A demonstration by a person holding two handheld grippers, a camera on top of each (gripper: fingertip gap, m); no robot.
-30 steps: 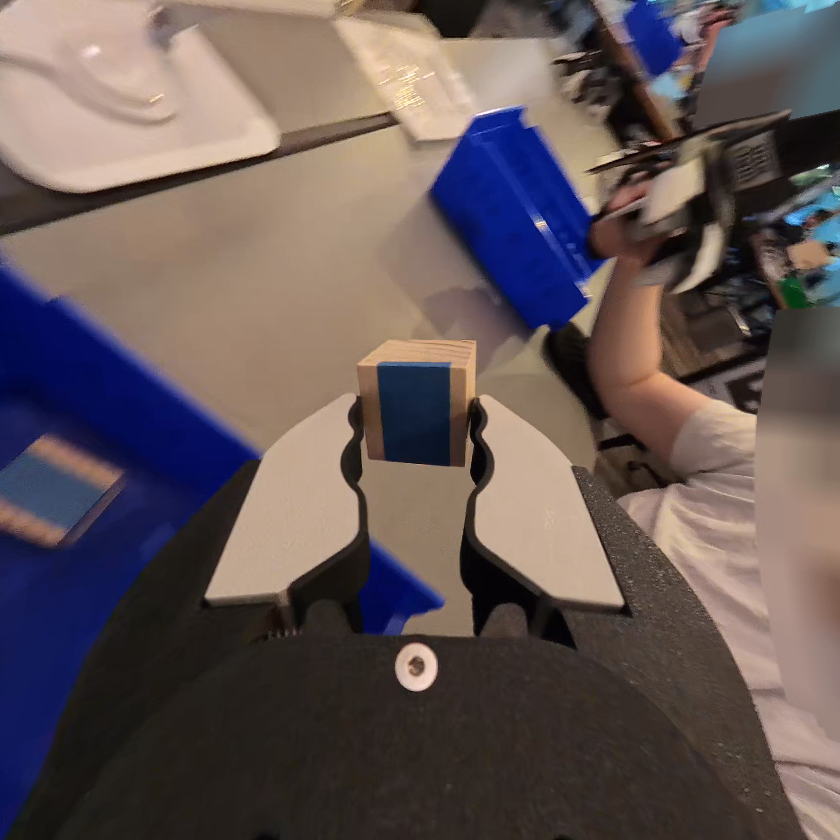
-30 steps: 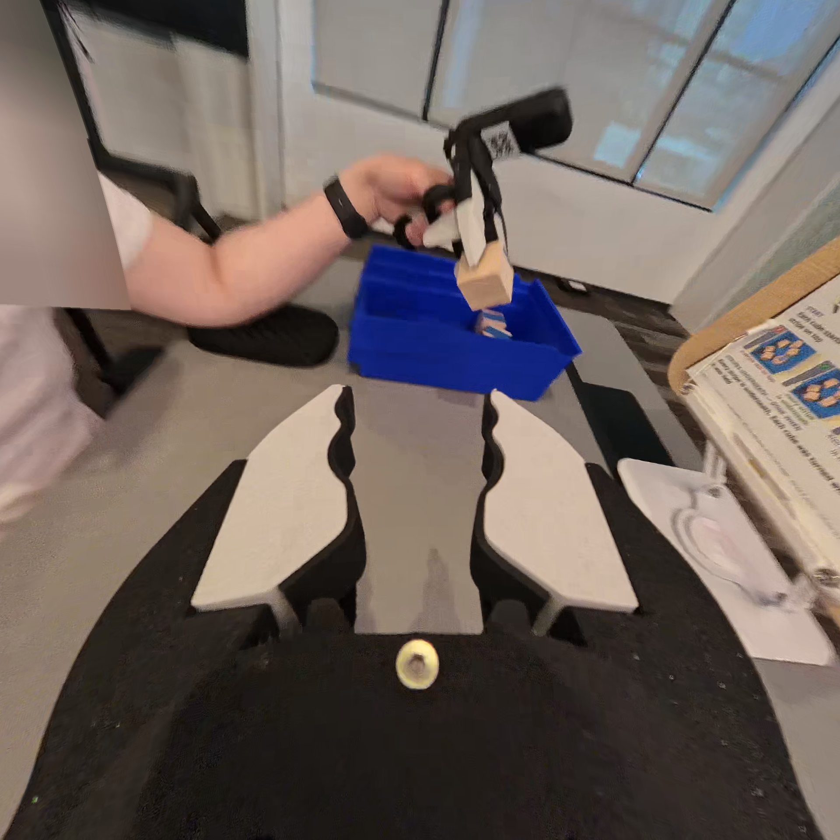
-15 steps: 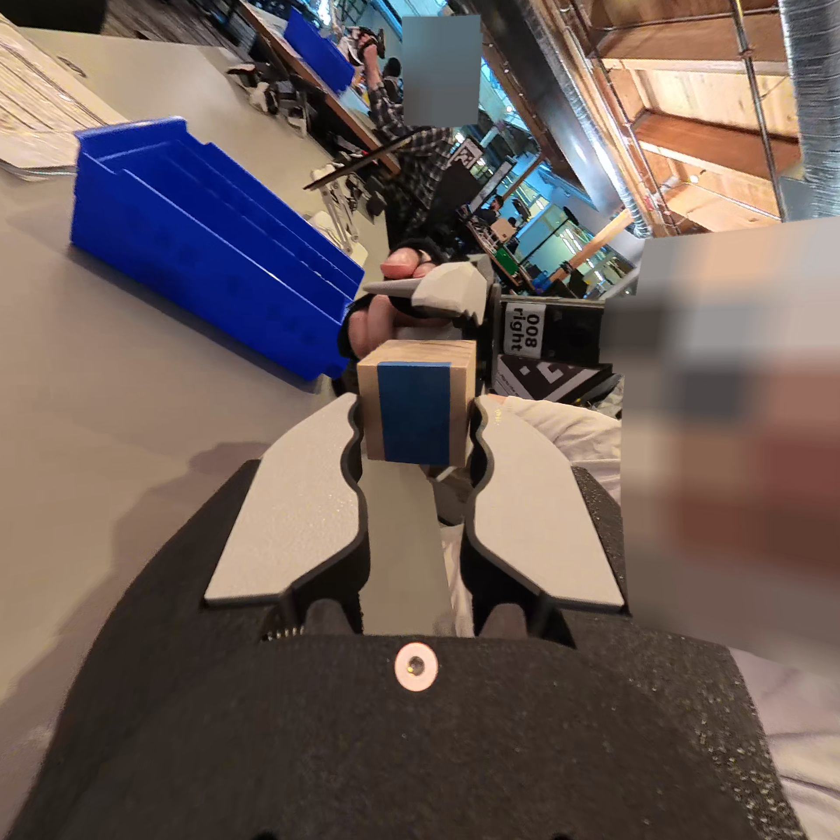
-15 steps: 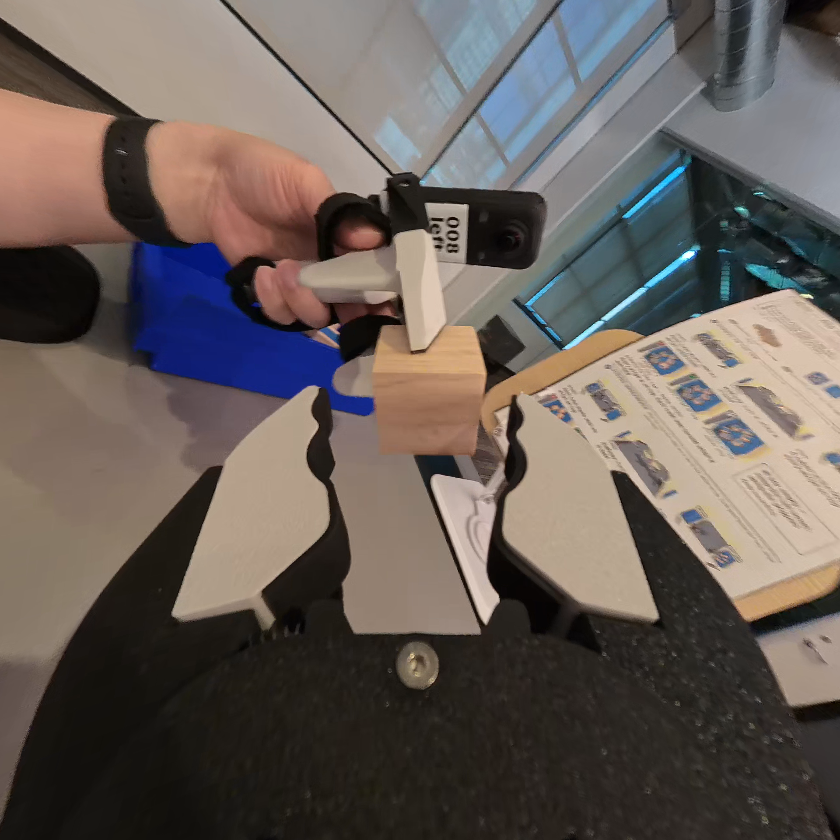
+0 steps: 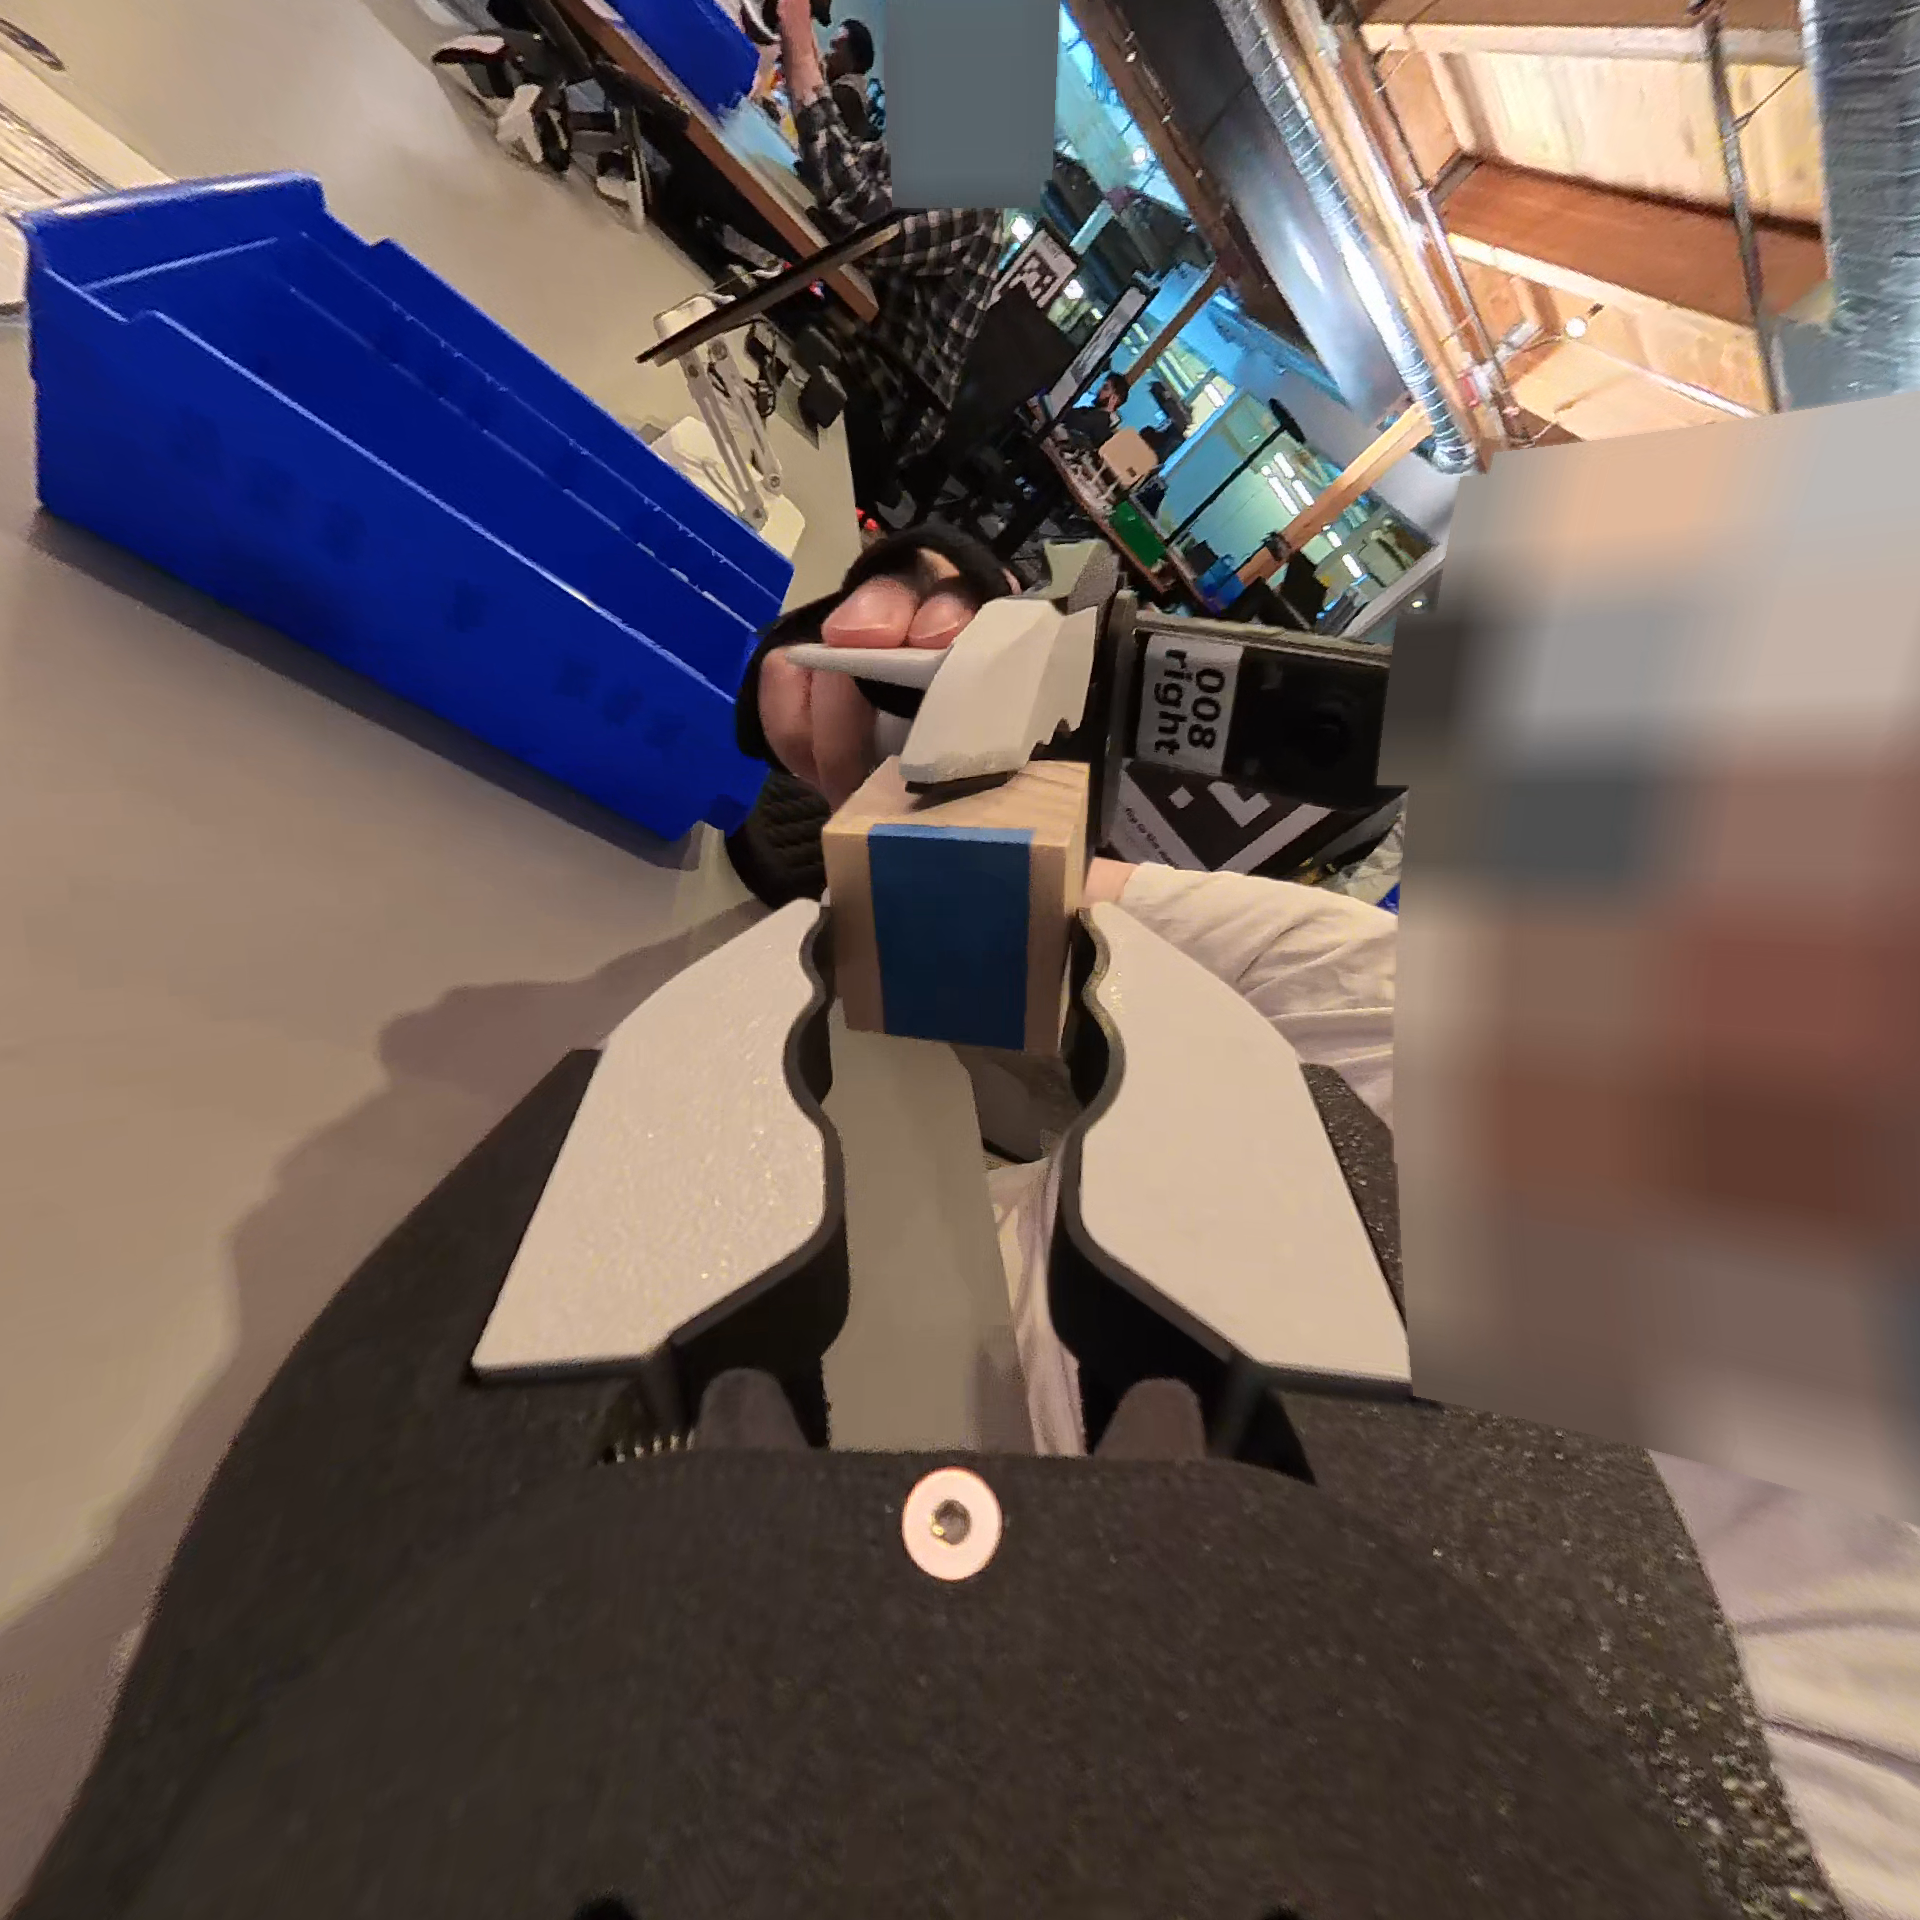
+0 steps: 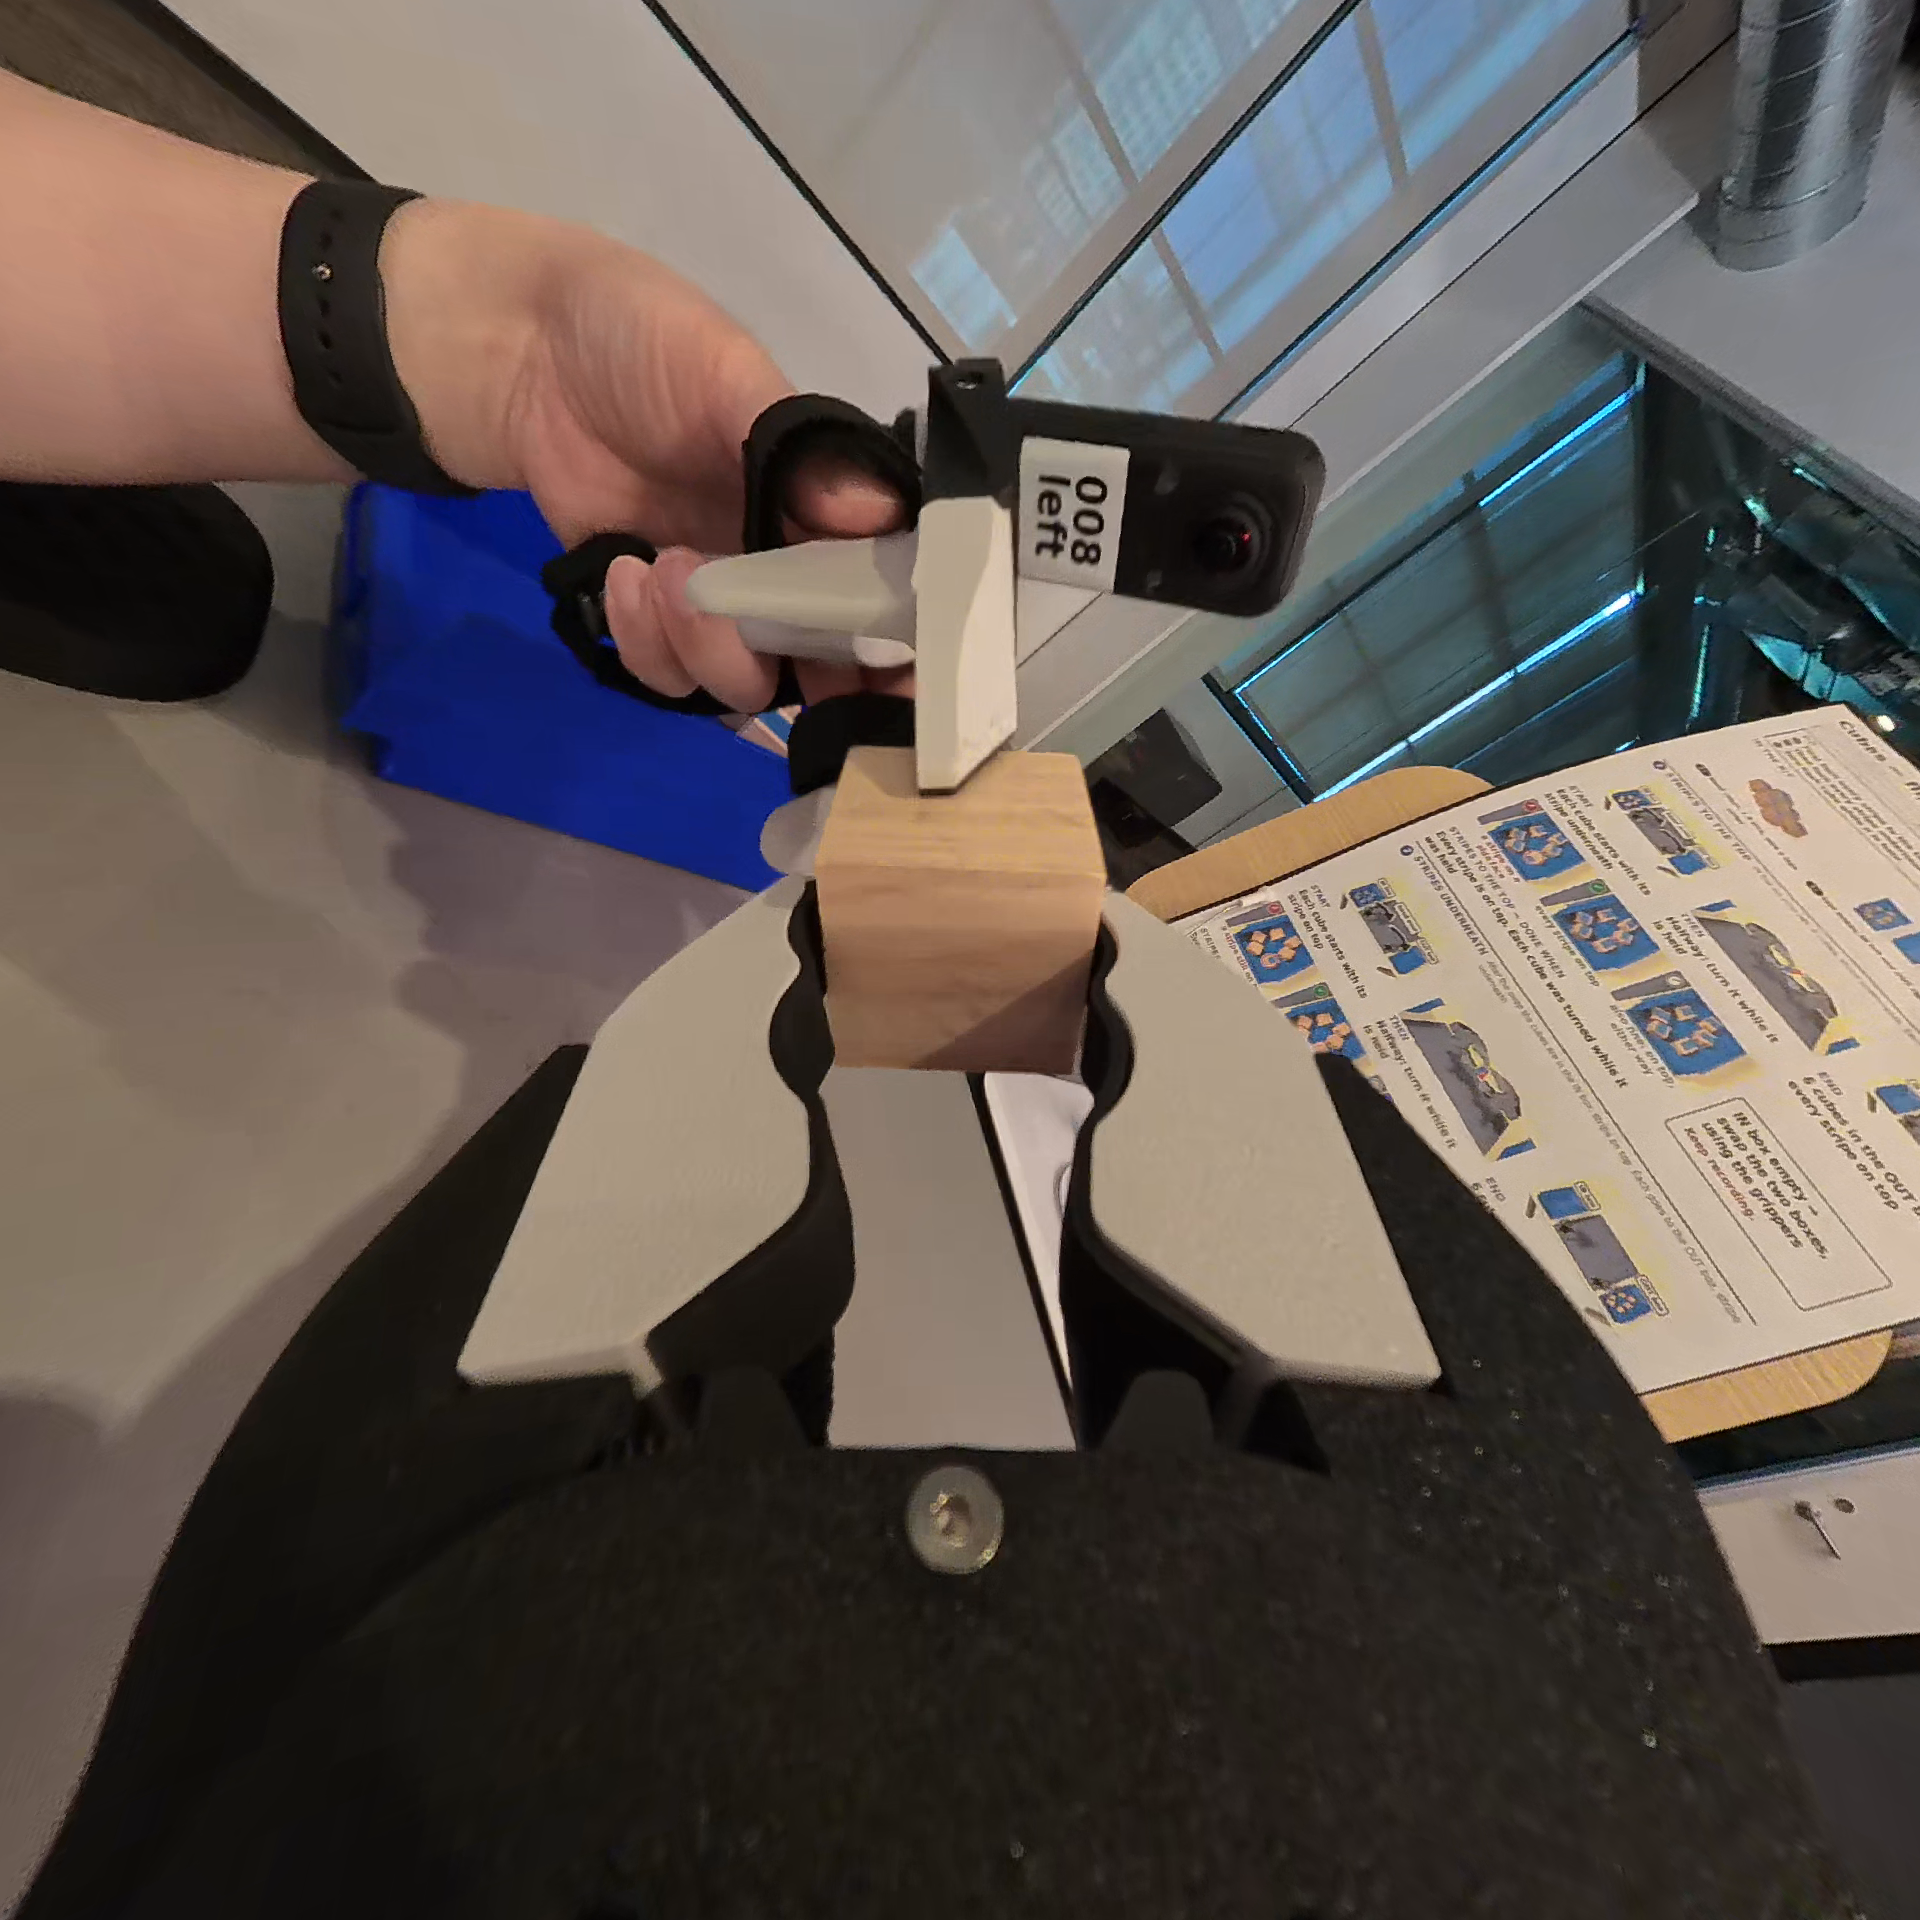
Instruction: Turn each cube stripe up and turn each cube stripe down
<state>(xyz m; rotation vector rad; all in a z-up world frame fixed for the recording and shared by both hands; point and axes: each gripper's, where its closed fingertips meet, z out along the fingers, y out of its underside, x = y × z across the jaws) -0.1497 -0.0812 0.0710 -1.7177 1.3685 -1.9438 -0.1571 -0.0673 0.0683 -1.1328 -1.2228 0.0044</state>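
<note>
The cube hangs in the air above the table, caught between both grippers at once. The left gripper has its fingers closed on the cube's two sides, and the blue stripe faces this gripper's camera. The right gripper meets it from the opposite side, turned crosswise to the left one; its fingers press the cube's other pair of sides, and from there only bare wood shows. A blue bin stands on the table behind the cube. A printed sheet on a wooden board lies to the right in the right wrist view.
</note>
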